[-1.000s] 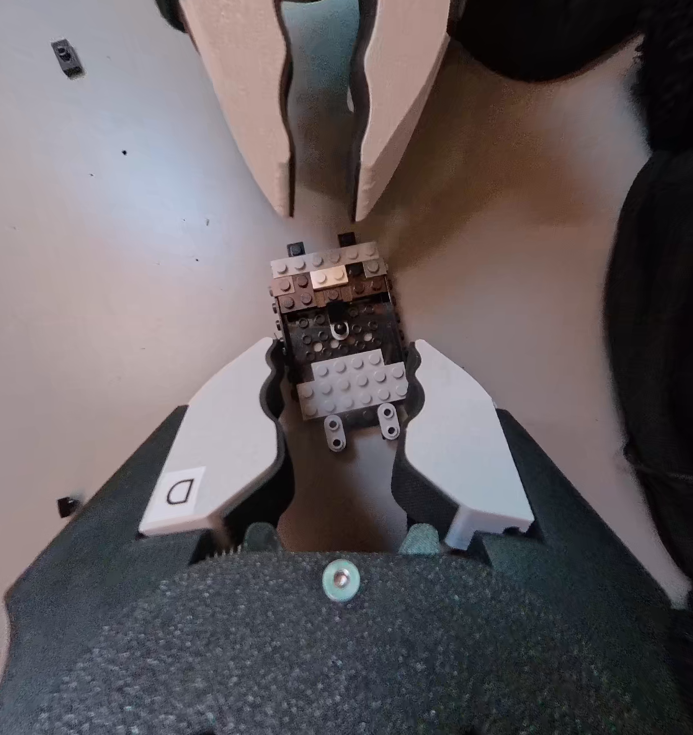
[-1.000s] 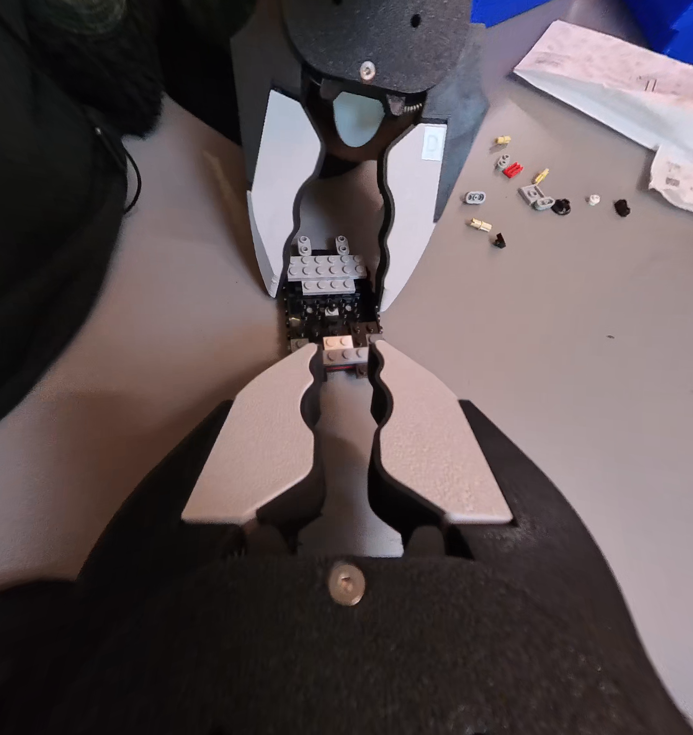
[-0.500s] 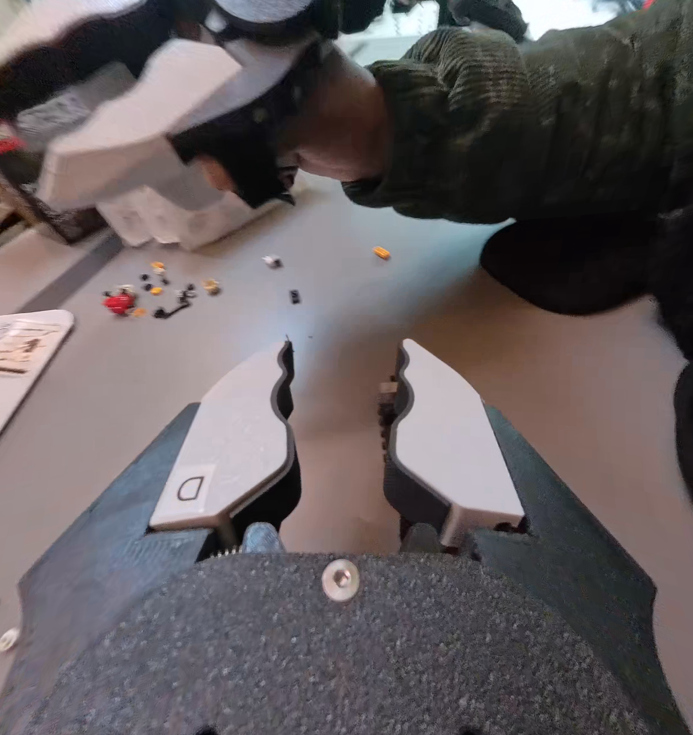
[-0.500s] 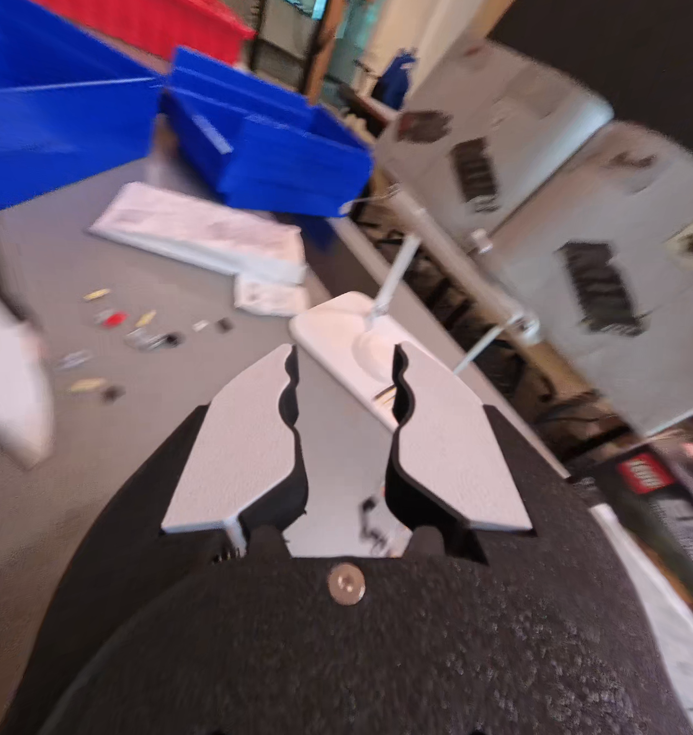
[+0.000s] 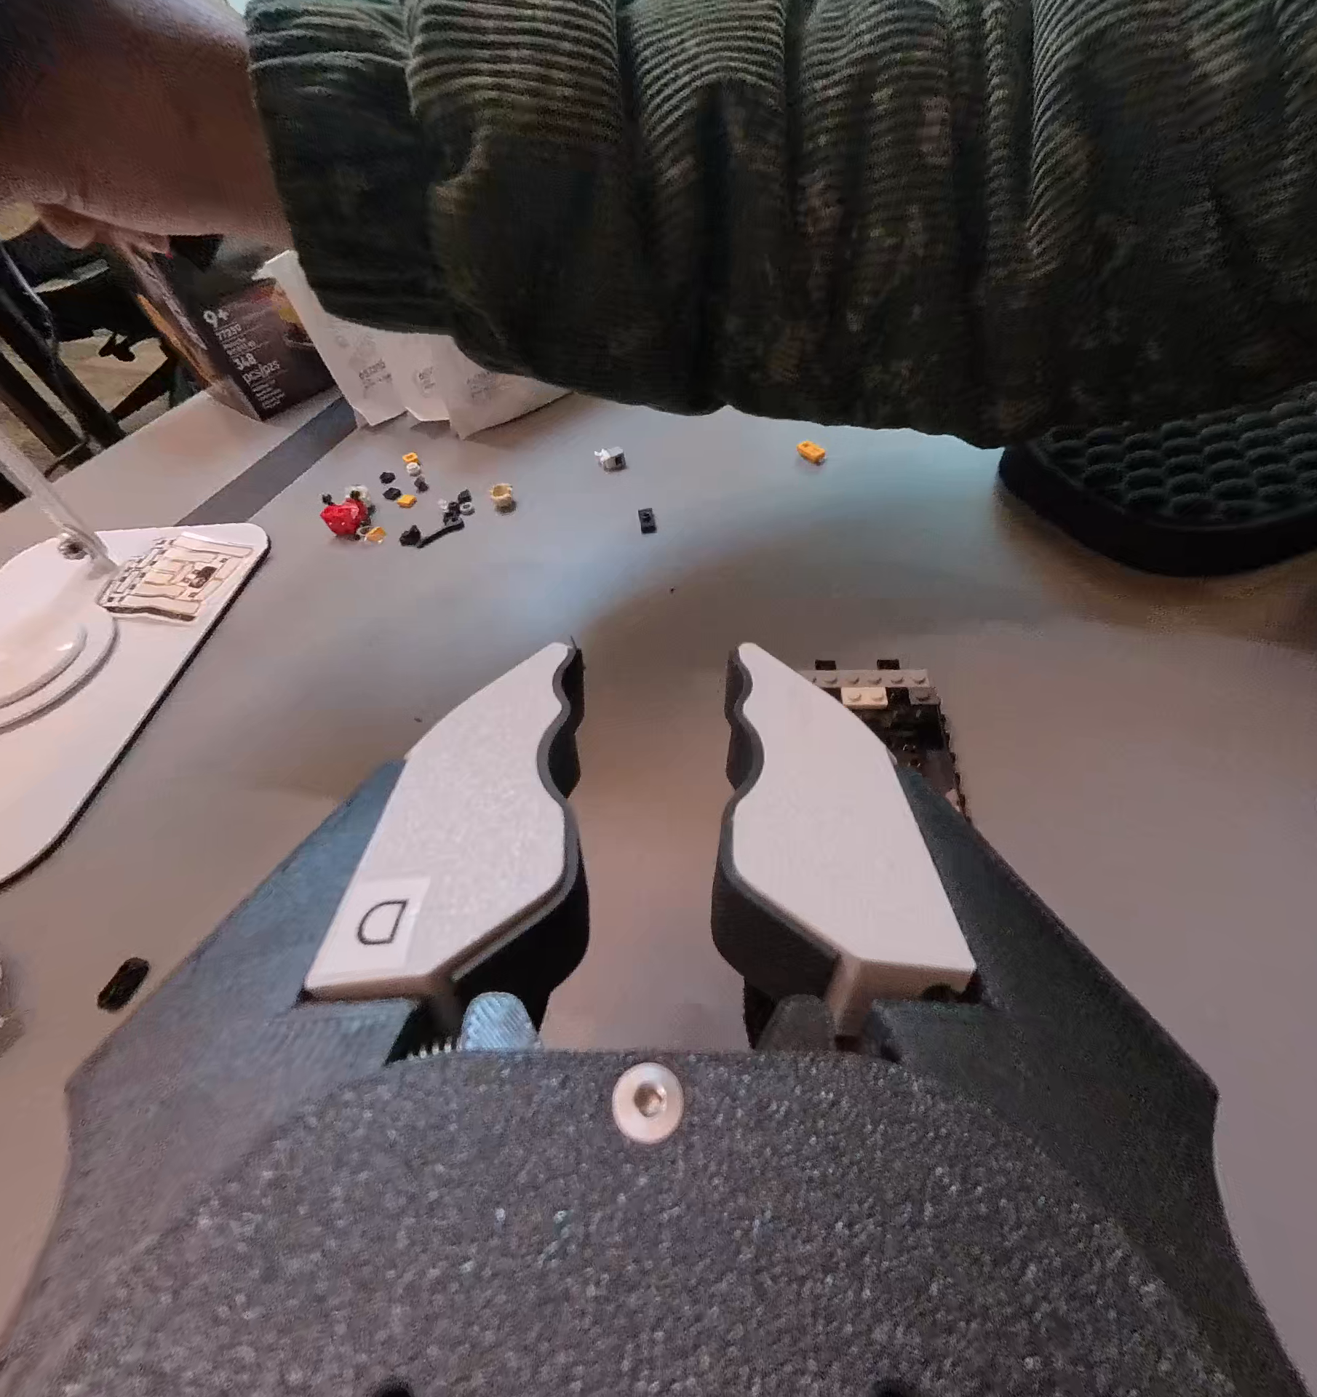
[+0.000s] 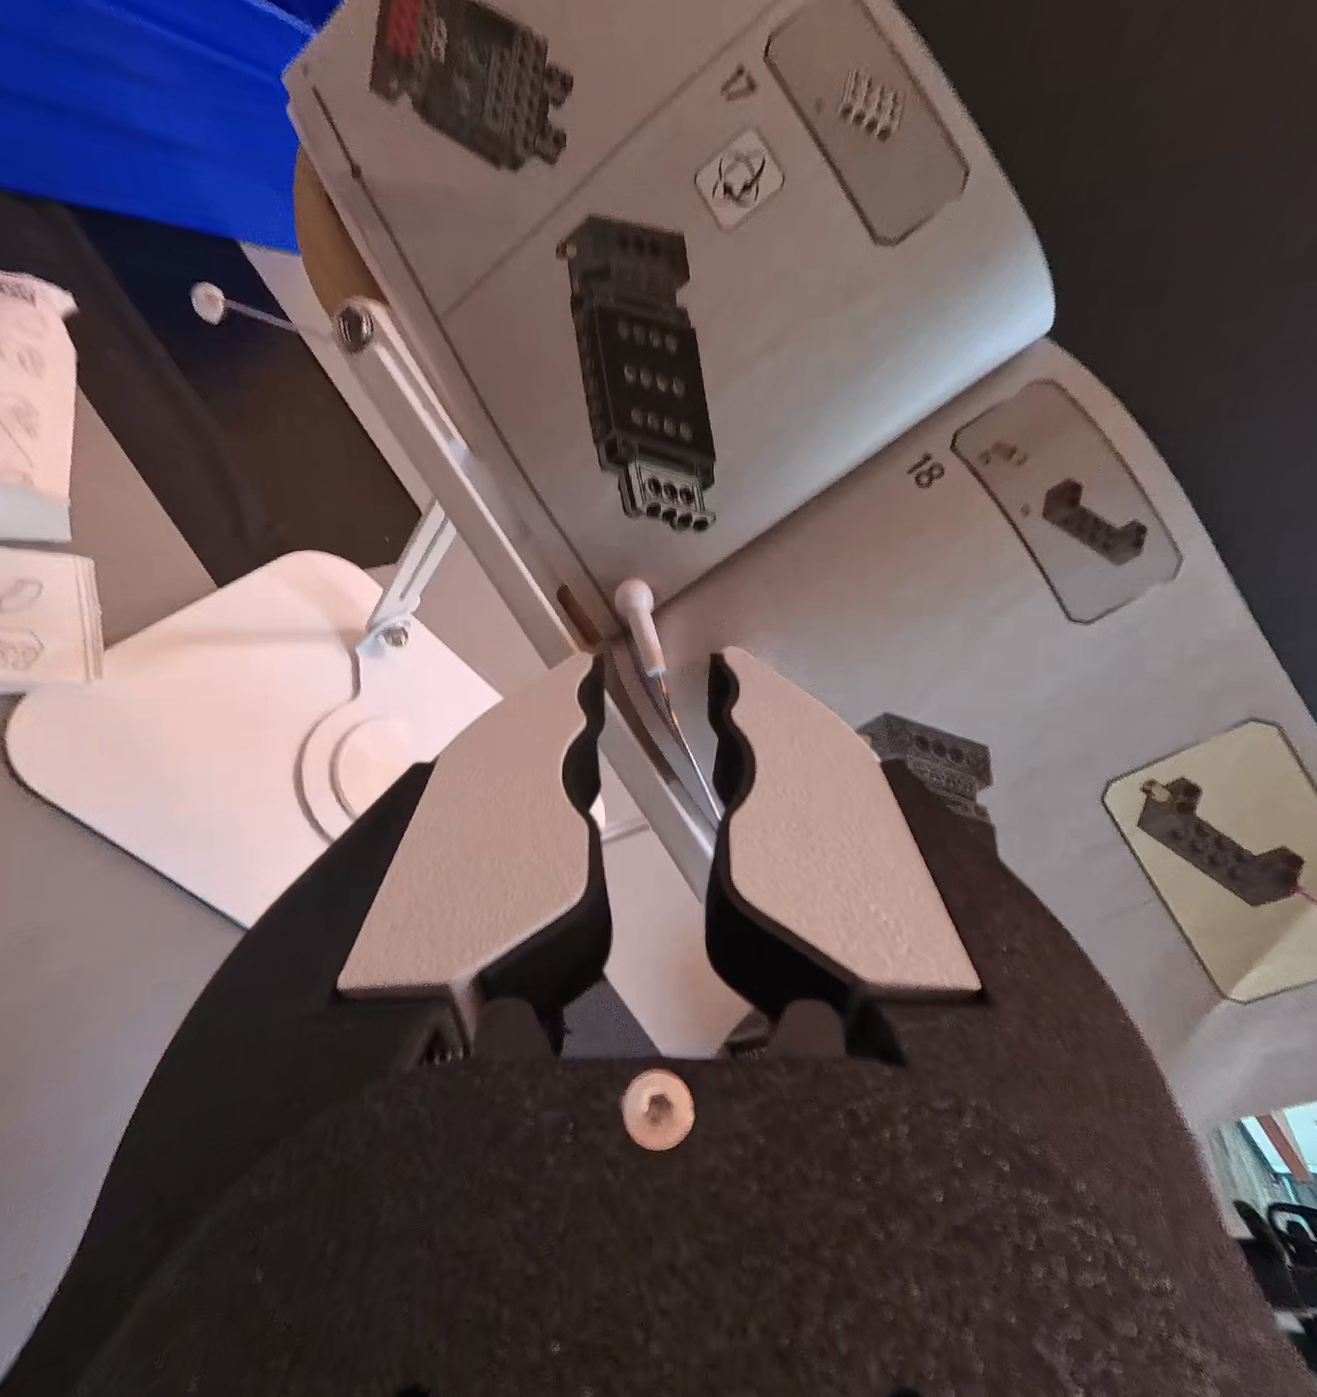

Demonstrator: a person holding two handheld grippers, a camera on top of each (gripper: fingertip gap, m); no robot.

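Observation:
My left gripper [image 5: 652, 665] is open and empty, low over the grey table [image 5: 716, 574]. A grey and black brick model [image 5: 890, 695] lies on the table just right of its right finger [image 5: 814, 794], which partly hides it. My right gripper [image 6: 655, 665] is open and points at an open instruction booklet [image 6: 791, 340] on a white stand. The stand's white-tipped page-holder wire [image 6: 640, 620] runs between the right gripper's fingers, and neither pad presses on it.
A person's green ribbed sleeve [image 5: 791, 227] and hand [image 5: 96, 128] reach across above the table. Small loose pieces [image 5: 413, 506], a red one [image 5: 344, 518] and an orange one [image 5: 811, 451] lie farther off. The stand's base [image 5: 58, 680] is at the left. Blue bins [image 6: 111, 113] and paper bags [image 6: 13, 453] are behind. My right fingertips sit around 30 centimetres from my left ones.
Both grippers were at the brick model a second ago, the left around it. Both have pulled away and the model stays on the table. The right has swung to the booklet stand.

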